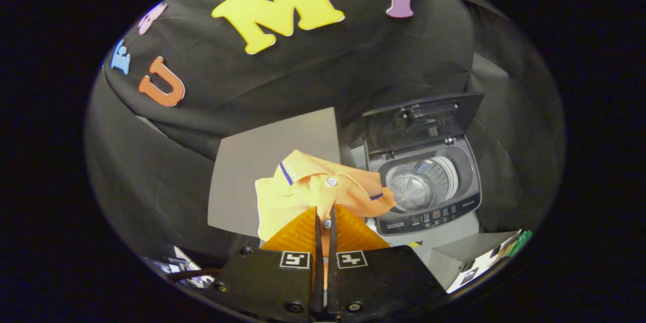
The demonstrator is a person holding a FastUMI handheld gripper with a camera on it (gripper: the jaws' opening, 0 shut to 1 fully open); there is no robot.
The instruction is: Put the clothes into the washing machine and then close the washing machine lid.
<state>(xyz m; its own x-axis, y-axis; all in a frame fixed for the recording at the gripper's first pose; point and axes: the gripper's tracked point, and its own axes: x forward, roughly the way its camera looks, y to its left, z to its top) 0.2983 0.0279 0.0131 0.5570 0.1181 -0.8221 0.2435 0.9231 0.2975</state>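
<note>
Presently catalogued: one claw (323, 222), its two fingers drawn close together with only a thin slit between them, pinching the button placket of a yellow-orange polo shirt (303, 197). Both fingers press on the fabric. The shirt hangs from the fingertips and spreads ahead of them; its collar, trimmed with a dark blue stripe, lies folded open at the top, and one white button sits at the neck, a second one between the fingertips.

One grey board (252, 161), flat, behind and to the left of the shirt.

One top-loading washing machine (429, 197), grey, to the right of the shirt and just beyond the fingers. Its lid (421, 121) stands raised and leans back. Its steel drum (421, 184) is exposed, with no clothes visible inside. The shirt's sleeve edge overlaps the machine's left rim in view; whether they touch cannot be told.
</note>
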